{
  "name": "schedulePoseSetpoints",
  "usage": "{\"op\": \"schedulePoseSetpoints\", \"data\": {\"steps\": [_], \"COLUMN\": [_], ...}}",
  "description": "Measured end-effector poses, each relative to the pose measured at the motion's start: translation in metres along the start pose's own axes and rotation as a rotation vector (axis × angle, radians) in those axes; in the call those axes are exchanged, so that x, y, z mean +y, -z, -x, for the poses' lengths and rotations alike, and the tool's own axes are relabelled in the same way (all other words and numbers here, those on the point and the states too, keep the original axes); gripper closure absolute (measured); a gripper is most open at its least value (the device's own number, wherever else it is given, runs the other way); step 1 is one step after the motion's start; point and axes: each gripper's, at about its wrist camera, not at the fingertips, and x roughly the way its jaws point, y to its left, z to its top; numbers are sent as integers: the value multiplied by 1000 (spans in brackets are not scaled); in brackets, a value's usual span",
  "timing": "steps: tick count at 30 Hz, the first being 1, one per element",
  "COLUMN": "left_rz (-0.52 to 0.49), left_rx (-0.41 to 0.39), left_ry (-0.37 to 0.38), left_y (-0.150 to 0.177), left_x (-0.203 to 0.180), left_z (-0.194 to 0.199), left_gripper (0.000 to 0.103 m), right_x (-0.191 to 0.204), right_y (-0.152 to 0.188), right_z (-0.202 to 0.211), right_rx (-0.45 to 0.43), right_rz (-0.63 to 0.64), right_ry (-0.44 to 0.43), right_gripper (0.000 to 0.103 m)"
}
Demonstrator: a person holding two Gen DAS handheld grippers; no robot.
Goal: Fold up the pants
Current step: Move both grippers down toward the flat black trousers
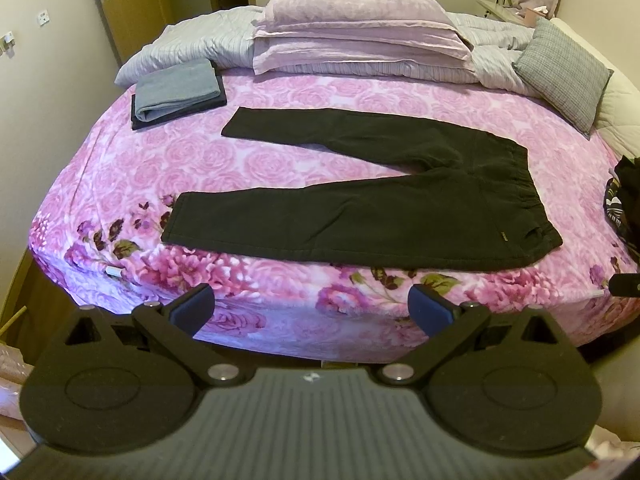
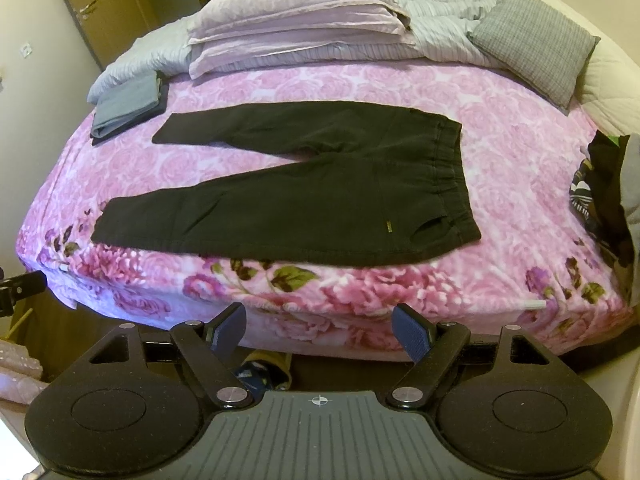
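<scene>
Black pants lie flat on the pink floral bedspread, waistband to the right, two legs spread apart toward the left. My left gripper hangs open before the bed's near edge, below the near leg, with nothing between its fingers. My right gripper is also open and empty, below the near side of the pants and short of the bed's edge. Neither gripper touches the cloth.
A folded grey-blue garment stack sits at the back left. Lilac pillows and a grey checked cushion line the far side. A dark clothes pile lies at the right edge.
</scene>
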Motion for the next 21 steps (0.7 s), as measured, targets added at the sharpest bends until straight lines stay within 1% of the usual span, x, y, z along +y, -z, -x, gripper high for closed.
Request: {"op": "schedulePoseSetpoints", "data": {"steps": [3,7,10,13,17,19,21], "left_rz": [1,-3,-8,-4,-4,-1,-3], "left_rx": [1,2,-11,-44,-70,-73,-67], "left_ry": [0,-3,-3,-4,-27,-36,-37], "left_y": [0,-9,-17,-25,-33,-37,-41], "left_x": [0,-1,-2,-1,2,4,6], "left_z": [-1,-9,-14,-18,-29,-36,-44], "left_gripper": [1,1,1,1,1,1,1], "right_x": [0,-1,-7,-20,-50,-63,-73], "right_y": [-2,-8,-13,-17,-20,-22,-25], "right_z": [-1,-5,-8,-7,-2,-2,-6], "right_rx": [3,8,4,-32,-136,-165,-167], "right_rz": [-1,-3,-13,-44,-77,-60,-57], "right_ry": [-1,-5,-8,-20,-37,-27,-15], "right_gripper": [26,26,26,26,26,26,26]}}
